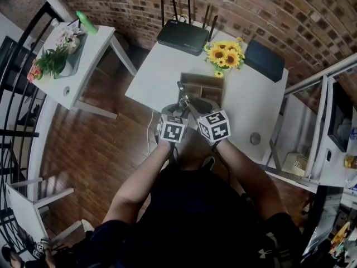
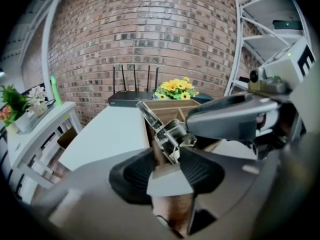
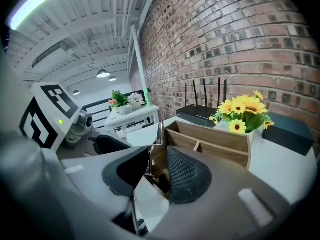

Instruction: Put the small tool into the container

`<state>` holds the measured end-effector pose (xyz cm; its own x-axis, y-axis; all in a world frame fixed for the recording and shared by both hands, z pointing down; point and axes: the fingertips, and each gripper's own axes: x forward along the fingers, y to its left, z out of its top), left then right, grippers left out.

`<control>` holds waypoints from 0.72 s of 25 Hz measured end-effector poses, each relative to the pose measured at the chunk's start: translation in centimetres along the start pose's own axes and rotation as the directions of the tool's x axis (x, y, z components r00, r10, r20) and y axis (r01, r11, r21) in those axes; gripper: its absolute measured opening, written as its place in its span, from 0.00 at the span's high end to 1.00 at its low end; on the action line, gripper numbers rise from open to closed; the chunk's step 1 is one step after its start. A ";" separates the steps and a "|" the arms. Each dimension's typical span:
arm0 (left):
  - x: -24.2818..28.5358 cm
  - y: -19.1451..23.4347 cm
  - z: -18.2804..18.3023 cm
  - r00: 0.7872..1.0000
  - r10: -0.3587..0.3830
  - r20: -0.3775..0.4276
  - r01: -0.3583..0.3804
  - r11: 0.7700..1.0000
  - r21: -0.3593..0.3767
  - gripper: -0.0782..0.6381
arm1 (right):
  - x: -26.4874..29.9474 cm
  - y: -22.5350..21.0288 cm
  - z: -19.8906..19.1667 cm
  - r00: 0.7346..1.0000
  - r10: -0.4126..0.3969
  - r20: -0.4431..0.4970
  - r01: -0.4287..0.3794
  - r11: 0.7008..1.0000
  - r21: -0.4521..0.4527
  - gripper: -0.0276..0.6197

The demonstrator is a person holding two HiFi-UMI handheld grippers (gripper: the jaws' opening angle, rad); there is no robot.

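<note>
Small silver metal hinged piece (image 2: 167,134) sits between both tools, at near edge of brown wooden divided box (image 1: 202,87) on white bench (image 1: 148,80). Long axis slants up and away-left, thin end over box's near-left corner.
Left tool (image 2: 169,170): jaws part-way apart, piece at tips, pads not seen pressing.
Right tool (image 3: 159,166): jaws wide, piece loose in gap.
Box straight ahead, both tools about equally near.
Behind box: yellow sunflowers (image 1: 225,54), black router (image 1: 183,38), out of way.
Likely snag: box's near wall.
</note>
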<state>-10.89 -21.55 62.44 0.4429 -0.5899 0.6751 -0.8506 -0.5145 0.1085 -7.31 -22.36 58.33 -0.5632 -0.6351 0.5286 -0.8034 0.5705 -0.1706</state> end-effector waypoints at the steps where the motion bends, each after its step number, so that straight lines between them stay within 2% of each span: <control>1: -0.1 0.3 -0.2 1.000 0.005 -0.001 -0.005 1.000 -0.003 0.66 | -0.1 0.1 0.1 1.000 0.003 0.003 -0.003 1.000 0.002 0.77; 6: -1.4 1.6 -1.0 0.999 0.034 -0.028 -0.036 0.998 -0.047 0.64 | -1.0 0.3 1.1 0.999 0.004 0.042 -0.005 1.000 0.029 0.77; 11: -2.8 1.7 -0.7 0.999 0.033 0.002 -0.033 0.997 -0.075 0.64 | -2.4 0.2 2.0 0.997 0.000 0.081 -0.006 0.998 0.069 0.77; 15: -5.2 0.4 1.2 0.998 -0.015 0.061 0.021 0.994 -0.104 0.64 | -4.2 -0.2 2.8 0.992 -0.006 0.124 -0.008 0.993 0.114 0.77; 18: -7.3 -1.6 3.6 0.987 -0.086 0.135 0.104 0.986 -0.130 0.66 | -6.4 -0.6 3.7 0.985 -0.008 0.173 -0.021 0.986 0.164 0.84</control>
<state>-11.71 -18.63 54.73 0.5487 -0.6223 0.5583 -0.8296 -0.4875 0.2721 -3.95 -20.58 52.02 -0.5816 -0.7204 0.3780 -0.8124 0.4905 -0.3153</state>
